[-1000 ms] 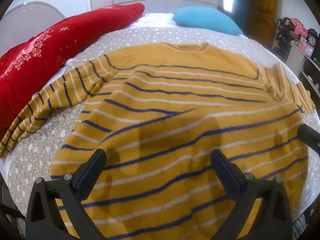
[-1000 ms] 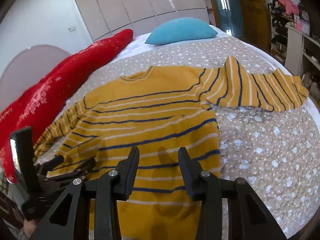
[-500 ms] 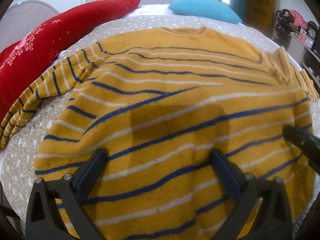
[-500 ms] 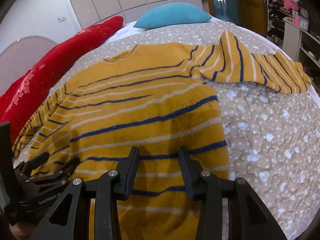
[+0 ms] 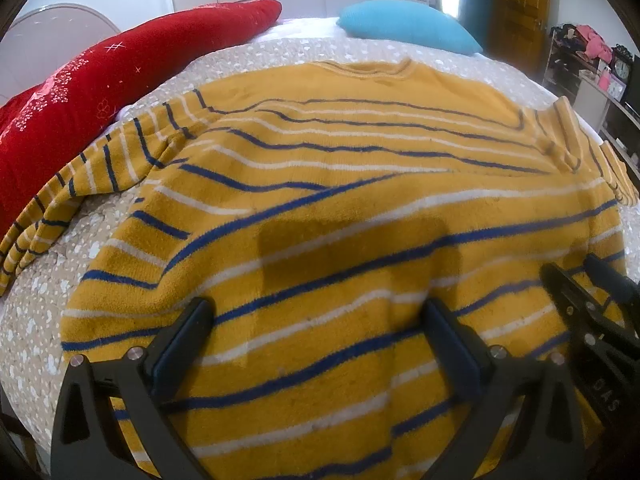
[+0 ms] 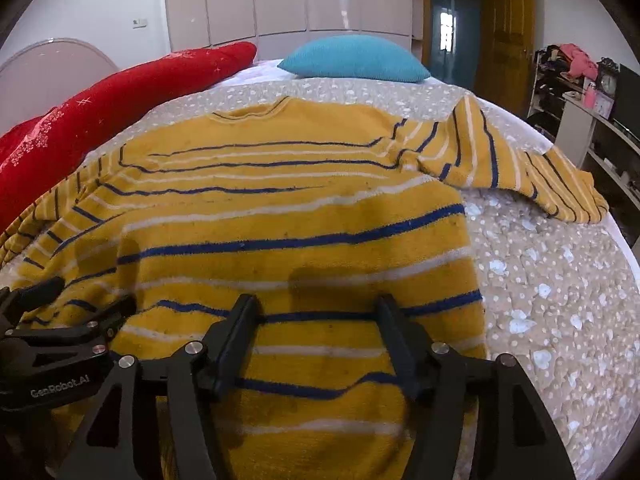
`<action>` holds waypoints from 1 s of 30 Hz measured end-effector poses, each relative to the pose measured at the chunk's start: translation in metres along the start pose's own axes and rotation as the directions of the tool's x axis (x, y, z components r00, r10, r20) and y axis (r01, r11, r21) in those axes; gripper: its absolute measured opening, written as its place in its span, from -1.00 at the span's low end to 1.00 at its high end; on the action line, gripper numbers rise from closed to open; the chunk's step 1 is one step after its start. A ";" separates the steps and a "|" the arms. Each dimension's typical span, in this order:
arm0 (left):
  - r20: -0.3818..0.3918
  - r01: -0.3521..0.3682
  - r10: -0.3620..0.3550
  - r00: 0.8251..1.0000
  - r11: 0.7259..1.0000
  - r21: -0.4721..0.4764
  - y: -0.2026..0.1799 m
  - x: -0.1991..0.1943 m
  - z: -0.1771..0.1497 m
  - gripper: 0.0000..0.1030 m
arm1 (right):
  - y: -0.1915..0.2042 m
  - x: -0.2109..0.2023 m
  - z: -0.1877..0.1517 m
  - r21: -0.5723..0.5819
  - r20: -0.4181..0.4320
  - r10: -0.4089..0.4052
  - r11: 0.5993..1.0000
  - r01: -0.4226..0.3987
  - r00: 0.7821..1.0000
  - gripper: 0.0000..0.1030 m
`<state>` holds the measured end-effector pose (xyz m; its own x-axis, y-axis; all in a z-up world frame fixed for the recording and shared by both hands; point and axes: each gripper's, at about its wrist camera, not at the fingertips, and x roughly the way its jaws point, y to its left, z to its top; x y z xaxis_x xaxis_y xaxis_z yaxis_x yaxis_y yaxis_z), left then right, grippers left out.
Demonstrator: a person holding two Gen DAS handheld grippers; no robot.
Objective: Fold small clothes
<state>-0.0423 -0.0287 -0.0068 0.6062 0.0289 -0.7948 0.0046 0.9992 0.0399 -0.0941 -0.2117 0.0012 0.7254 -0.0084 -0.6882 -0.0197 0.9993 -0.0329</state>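
Note:
A yellow sweater point(image 5: 340, 184) with blue and white stripes lies flat on the bed, neck away from me, sleeves spread to both sides; it also shows in the right wrist view point(image 6: 288, 208). My left gripper point(image 5: 318, 316) is wide open, low over the lower left part of the sweater near its hem. My right gripper point(image 6: 318, 312) is open, low over the lower right part near the hem. Each gripper shows at the edge of the other's view. Neither holds anything.
The bed has a beige spotted cover point(image 6: 560, 280). A long red cushion point(image 5: 80, 100) lies along the left, a blue pillow point(image 6: 356, 58) at the head. Shelves and a door point(image 6: 504, 32) stand at the right, past the bed edge.
Both grippers have moved down and closer to the sweater's lower part. The right gripper's jaws have opened wider. The sweater has not moved.

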 end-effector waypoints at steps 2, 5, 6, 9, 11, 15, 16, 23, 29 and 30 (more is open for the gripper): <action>0.004 0.000 0.000 1.000 1.000 0.000 0.000 0.000 -0.001 1.00 | 0.000 -0.001 -0.002 0.004 0.012 0.000 1.000 0.000 1.000 0.32; 0.013 -0.003 0.003 1.000 1.000 0.001 0.001 -0.001 -0.001 1.00 | 0.001 -0.002 -0.004 -0.004 0.027 -0.005 1.000 0.006 1.000 0.35; 0.016 -0.003 0.003 1.000 1.000 0.002 0.001 -0.001 -0.001 1.00 | 0.002 -0.002 -0.004 -0.007 0.028 -0.008 1.000 0.008 1.000 0.35; 0.022 -0.005 0.005 1.000 1.000 0.003 0.001 -0.001 -0.001 1.00 | 0.002 -0.001 -0.004 -0.017 0.033 -0.011 1.000 0.011 0.999 0.38; 0.023 -0.005 0.005 1.000 1.000 0.004 0.001 -0.001 -0.001 1.00 | 0.003 -0.002 -0.005 -0.019 0.037 -0.012 1.000 0.013 0.999 0.38; 0.023 -0.005 0.005 1.000 1.000 0.003 0.001 -0.001 -0.002 1.00 | 0.003 -0.003 -0.005 -0.020 0.036 -0.012 1.000 0.012 0.999 0.39; 0.023 -0.005 0.005 1.000 1.000 0.003 0.001 -0.001 -0.002 1.00 | 0.003 -0.003 -0.006 -0.020 0.036 -0.010 1.000 0.011 0.999 0.40; 0.026 -0.004 0.004 1.000 1.000 0.002 0.001 -0.002 -0.001 1.00 | 0.006 -0.005 -0.007 -0.021 0.027 0.007 1.000 -0.007 1.000 0.50; 0.032 0.001 -0.001 0.999 1.000 0.000 0.002 -0.003 -0.002 1.00 | 0.005 -0.003 -0.005 -0.009 0.006 0.055 0.998 -0.055 0.998 0.66; 0.031 0.001 -0.001 1.000 1.000 0.000 0.002 -0.003 -0.002 1.00 | 0.005 -0.003 -0.005 -0.005 0.000 0.058 0.998 -0.058 0.998 0.69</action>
<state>-0.0455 -0.0263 -0.0051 0.6305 0.0268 -0.7757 0.0051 0.9992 0.0386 -0.1000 -0.2073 -0.0003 0.7232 0.0500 -0.6888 -0.0655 0.9978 0.0037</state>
